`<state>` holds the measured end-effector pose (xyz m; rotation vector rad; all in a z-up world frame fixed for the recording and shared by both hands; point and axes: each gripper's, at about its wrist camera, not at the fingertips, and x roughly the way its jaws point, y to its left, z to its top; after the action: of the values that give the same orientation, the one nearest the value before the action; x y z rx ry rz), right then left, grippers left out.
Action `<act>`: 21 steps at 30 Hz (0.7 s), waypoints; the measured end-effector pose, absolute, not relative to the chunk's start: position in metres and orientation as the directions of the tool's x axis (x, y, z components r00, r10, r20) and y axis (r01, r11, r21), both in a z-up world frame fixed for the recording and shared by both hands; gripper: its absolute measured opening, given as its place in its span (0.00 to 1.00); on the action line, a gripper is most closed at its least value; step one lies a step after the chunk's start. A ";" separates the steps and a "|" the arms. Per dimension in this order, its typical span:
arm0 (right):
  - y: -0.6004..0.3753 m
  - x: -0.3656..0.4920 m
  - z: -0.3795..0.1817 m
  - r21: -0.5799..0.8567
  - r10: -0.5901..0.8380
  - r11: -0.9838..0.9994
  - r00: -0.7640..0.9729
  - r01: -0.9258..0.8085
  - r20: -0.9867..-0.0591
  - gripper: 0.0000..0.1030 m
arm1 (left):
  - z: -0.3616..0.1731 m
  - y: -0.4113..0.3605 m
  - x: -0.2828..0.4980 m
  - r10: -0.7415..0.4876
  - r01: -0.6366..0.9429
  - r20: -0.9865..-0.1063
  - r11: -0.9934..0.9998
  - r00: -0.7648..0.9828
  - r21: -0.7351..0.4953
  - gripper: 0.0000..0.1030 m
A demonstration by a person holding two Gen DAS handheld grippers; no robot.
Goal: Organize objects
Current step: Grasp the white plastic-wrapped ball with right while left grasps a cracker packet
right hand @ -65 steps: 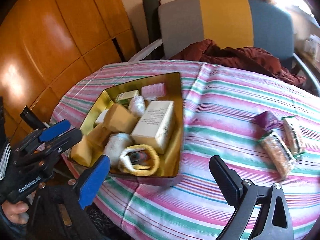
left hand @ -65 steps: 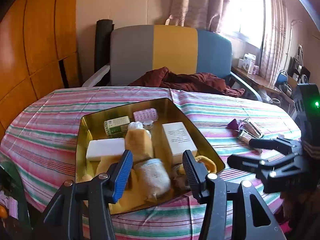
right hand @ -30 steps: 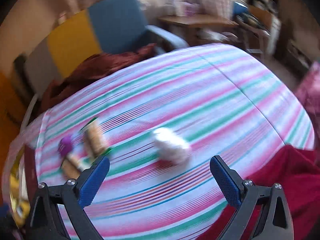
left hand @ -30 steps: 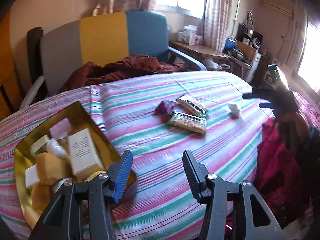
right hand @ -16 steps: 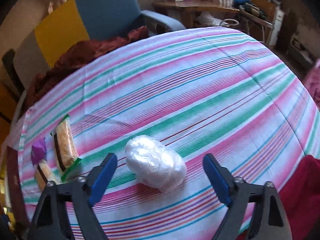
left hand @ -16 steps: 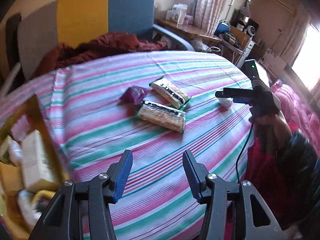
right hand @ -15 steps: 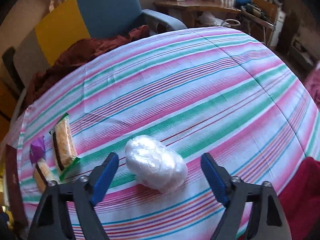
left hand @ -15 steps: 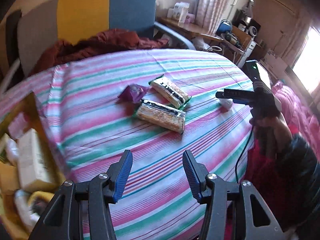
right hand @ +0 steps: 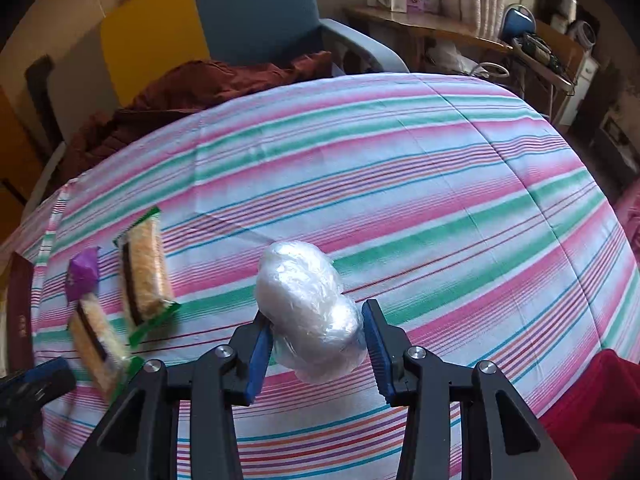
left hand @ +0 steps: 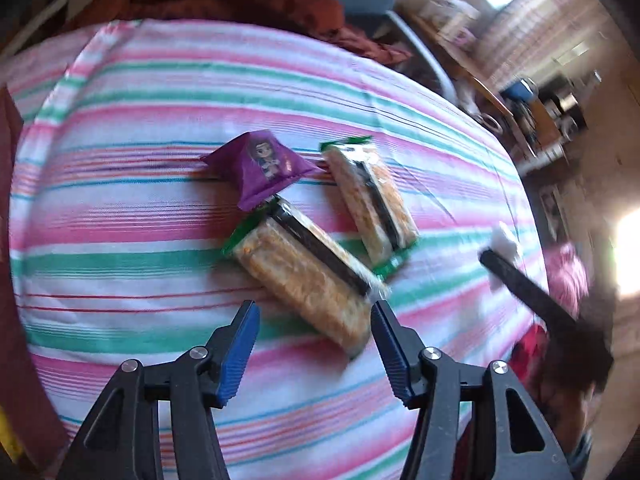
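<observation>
Your left gripper [left hand: 312, 344] hangs over the striped tablecloth [left hand: 120, 220] with its jaws spread; they have just been opening wider, and nothing is pinched between them. The near end of the nearer cracker pack [left hand: 308, 272] lies just ahead of the gap, closer to the right-hand pad [left hand: 394, 356], but neither pad touches it. Beyond that pack, ahead and a little left of the tips, sits the purple sachet [left hand: 262, 166], its lower corner meeting the pack's green end. The second cracker pack [left hand: 370, 204] lies ahead and to the right of the tips, just beside the first. Far right in the left wrist view, your other tool shows as a dark bar with a white lump at its tip.

Your right gripper [right hand: 314, 344] has just been closing, and its two blue pads now press on either side of the white plastic-wrapped bundle [right hand: 308, 312]. The bundle bulges forward and upward out of the jaws, and whether its underside touches the cloth I cannot tell. Well to the left of these tips lie the same two packs and the sachet, and the left tool's blurred blue tip shows at the frame's lower left edge. Behind the table stands a chair [right hand: 224, 12] with dark red fabric [right hand: 200, 84] piled on it.
</observation>
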<state>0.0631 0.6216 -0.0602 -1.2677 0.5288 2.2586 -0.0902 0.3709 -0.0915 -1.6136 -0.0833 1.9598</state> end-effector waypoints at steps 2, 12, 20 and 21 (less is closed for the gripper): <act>0.621 0.062 -0.057 0.103 0.215 -0.811 -0.458 -0.576 -0.863 0.43 | -0.098 0.375 -0.097 0.467 -0.356 -0.879 -0.841 -0.095 -0.408 0.58; 0.608 0.051 -0.063 0.122 0.160 -0.843 -0.461 -0.524 -0.873 0.43 | -0.099 0.402 -0.107 0.394 -0.340 -0.900 -0.886 -0.189 -0.316 0.64; 0.601 0.046 -0.073 0.095 0.145 -0.863 -0.423 -0.497 -0.894 0.43 | -0.102 0.412 -0.093 0.327 -0.513 -0.912 -0.843 -0.246 -0.164 0.64; 0.600 0.046 -0.074 0.092 0.144 -0.864 -0.419 -0.495 -0.897 0.43 | -0.102 0.413 -0.091 0.323 -0.531 -0.913 -0.834 -0.251 -0.149 0.64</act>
<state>0.0459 0.6001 -0.0738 -1.4111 0.4888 2.3108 -0.0913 0.4127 -0.1022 -1.4765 0.2552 2.1136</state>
